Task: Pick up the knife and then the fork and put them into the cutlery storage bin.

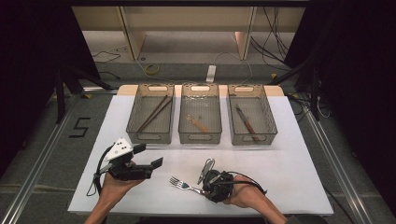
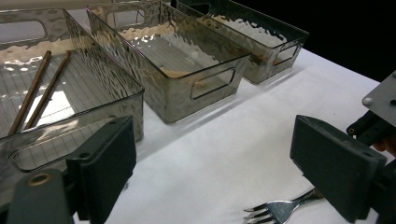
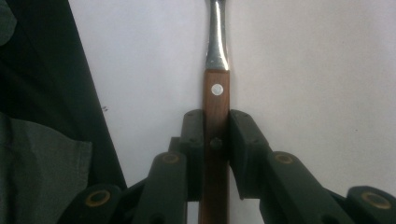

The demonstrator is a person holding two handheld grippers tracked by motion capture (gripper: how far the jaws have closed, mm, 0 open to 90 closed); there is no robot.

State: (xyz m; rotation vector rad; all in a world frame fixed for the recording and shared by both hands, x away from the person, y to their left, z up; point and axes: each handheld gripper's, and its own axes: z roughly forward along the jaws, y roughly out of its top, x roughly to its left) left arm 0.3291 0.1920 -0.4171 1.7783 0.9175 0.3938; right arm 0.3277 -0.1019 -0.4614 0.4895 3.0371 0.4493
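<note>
A fork (image 1: 180,184) with a wooden handle lies on the white table cover (image 1: 289,158) near the front edge, tines pointing left. My right gripper (image 1: 204,190) is shut on its handle. In the right gripper view the two jaws press the brown handle (image 3: 216,95) from both sides, right gripper (image 3: 216,135) low over the cover, and the steel neck runs on ahead. My left gripper (image 1: 150,156) hovers left of the fork, open, nothing between its jaws. In the left gripper view, left gripper (image 2: 210,172) stands wide apart, with the fork's tines (image 2: 275,211) at the lower right.
Three clear grey baskets stand in a row behind. The left basket (image 1: 149,138) holds brown chopsticks (image 1: 154,113). A small wooden-handled utensil (image 1: 197,123) lies in the middle basket (image 1: 200,138), and a knife (image 1: 246,122) in the right basket (image 1: 254,139).
</note>
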